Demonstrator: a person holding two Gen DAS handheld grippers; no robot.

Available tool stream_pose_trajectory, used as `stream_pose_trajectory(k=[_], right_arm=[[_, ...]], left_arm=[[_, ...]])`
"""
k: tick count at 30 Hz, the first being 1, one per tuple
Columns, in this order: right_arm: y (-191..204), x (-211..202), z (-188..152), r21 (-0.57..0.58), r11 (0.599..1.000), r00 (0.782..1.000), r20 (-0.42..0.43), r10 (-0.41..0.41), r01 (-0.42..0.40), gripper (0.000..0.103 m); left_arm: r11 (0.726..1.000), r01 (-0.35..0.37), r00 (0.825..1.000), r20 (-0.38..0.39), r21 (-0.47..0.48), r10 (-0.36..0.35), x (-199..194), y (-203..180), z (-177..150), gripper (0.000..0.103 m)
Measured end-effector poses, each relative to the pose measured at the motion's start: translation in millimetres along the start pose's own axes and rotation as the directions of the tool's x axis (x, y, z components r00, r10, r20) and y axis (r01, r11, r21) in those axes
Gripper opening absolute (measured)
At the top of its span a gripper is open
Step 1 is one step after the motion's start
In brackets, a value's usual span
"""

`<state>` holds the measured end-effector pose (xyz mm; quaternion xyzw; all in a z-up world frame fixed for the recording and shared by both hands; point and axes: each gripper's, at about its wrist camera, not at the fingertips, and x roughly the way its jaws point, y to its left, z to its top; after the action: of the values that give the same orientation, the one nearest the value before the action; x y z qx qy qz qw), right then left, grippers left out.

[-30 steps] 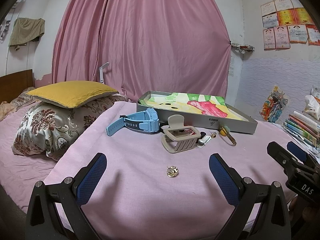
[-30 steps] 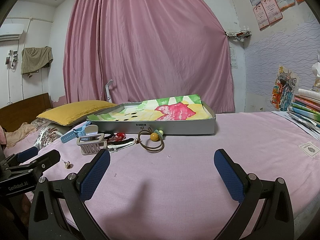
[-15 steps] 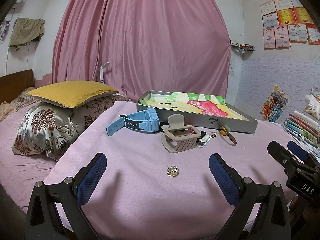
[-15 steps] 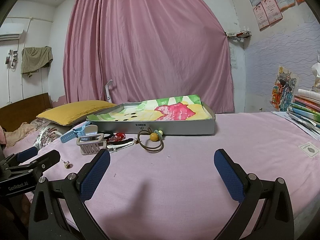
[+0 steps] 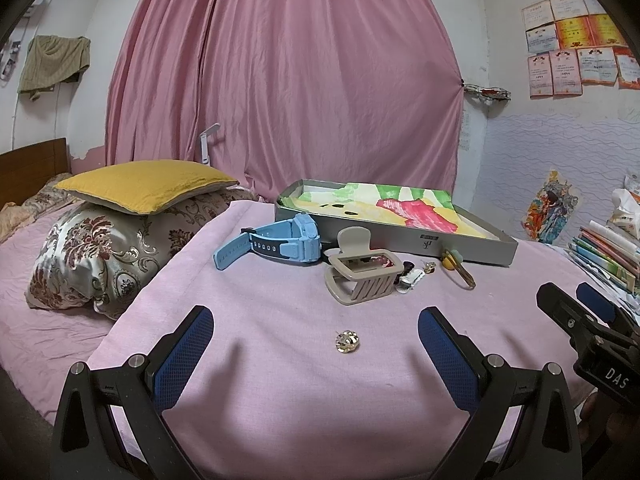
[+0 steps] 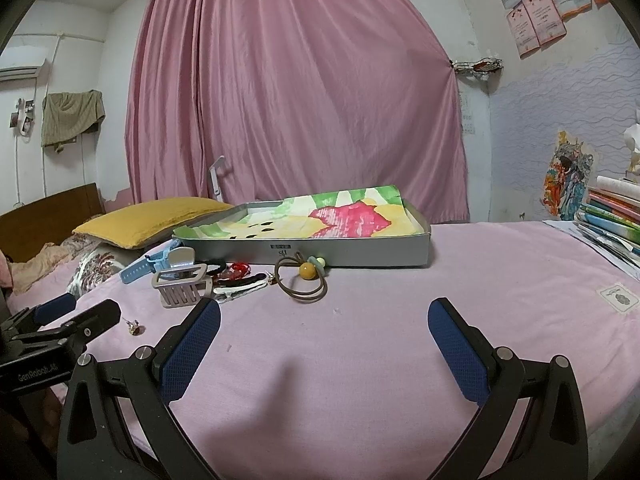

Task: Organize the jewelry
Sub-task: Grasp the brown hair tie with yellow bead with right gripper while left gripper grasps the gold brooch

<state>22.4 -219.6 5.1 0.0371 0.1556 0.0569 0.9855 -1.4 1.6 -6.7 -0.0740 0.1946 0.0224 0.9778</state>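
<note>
- Pink sheet point(image 5: 280, 360) covers the bed, with a pink curtain point(image 5: 288, 80) hanging behind it.
- On the sheet, a small gold earring point(image 5: 347, 342) lies alone, between the spread fingers of the left gripper point(image 5: 316, 344) and touching neither.
- Further back lies a cluster: a beige claw clip point(image 5: 362, 270), with a white clip point(image 5: 410, 280) just beside it on the right, then a brown hair tie point(image 6: 301, 282) with a yellow bead.
- A blue watch point(image 5: 280, 242) lies left of the claw clip, close against the front wall of a grey tray point(image 5: 460, 250).
- That tray is lined with a painted paper in green, yellow and red.
- Left gripper: jaws wide open, holding nothing.
- Right gripper point(image 6: 324, 334): jaws also wide open and empty, over bare sheet in front of the hair tie.
- A yellow pillow point(image 5: 144, 186) rests on a floral one point(image 5: 100, 256) at the left.
- Books point(image 6: 616, 216) are stacked at the right edge; papers point(image 5: 576, 54) are stuck to the wall.
</note>
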Motion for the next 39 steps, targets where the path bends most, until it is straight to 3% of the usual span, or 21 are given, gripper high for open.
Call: stream_pose_trajectory(k=[8,9,11,12,14,18,20,27,39], right_arm=[[-3.5,6.7,23.9,-0.035,0.999,0.998,-0.055,0.021,-0.023,0.099],[-4.4,9.9,25.7,-0.036,0.999,0.997,-0.072,0.030,-0.032,0.097],[-5.6,17.9,28.1,-0.031,0.998,0.992,-0.114,0.051,-0.055,0.078],[-5.2,22.1,28.4,-0.029,0.998,0.989,-0.134,0.060,-0.064,0.073],[-3.8,31.9,28.6,-0.028,0.996,0.980,-0.181,0.080,-0.086,0.066],[0.3,49.4,30.3,-0.032,0.992,0.963,-0.243,0.115,-0.126,0.062],[4.1,61.5,33.2,-0.031,0.989,0.952,-0.279,0.128,-0.142,0.059],[10.1,97.7,33.4,0.026,0.986,0.906,-0.391,0.159,-0.162,0.054],[21.9,147.8,44.2,0.018,0.987,0.847,-0.510,0.147,-0.161,0.053]], left_arm=[[0.999,0.022,0.994,-0.109,0.023,-0.019,8.8,0.8,5.6,0.103],[0.999,0.031,0.991,-0.129,0.024,-0.027,10.9,1.2,5.4,0.103],[0.999,0.044,0.987,-0.155,0.020,-0.040,13.4,0.0,5.5,0.100],[0.999,0.052,0.985,-0.166,0.016,-0.048,14.3,0.6,4.8,0.096],[0.998,0.061,0.980,-0.193,0.013,-0.058,18.9,0.0,4.4,0.080],[0.998,0.065,0.970,-0.236,0.022,-0.058,26.7,-3.2,5.7,0.063],[0.997,0.071,0.965,-0.255,0.027,-0.062,32.0,-5.9,7.9,0.046],[0.994,0.079,0.956,-0.289,0.074,-0.055,41.3,-16.9,11.7,0.015],[0.994,0.093,0.951,-0.302,0.061,-0.070,58.6,-24.6,20.6,0.013]])
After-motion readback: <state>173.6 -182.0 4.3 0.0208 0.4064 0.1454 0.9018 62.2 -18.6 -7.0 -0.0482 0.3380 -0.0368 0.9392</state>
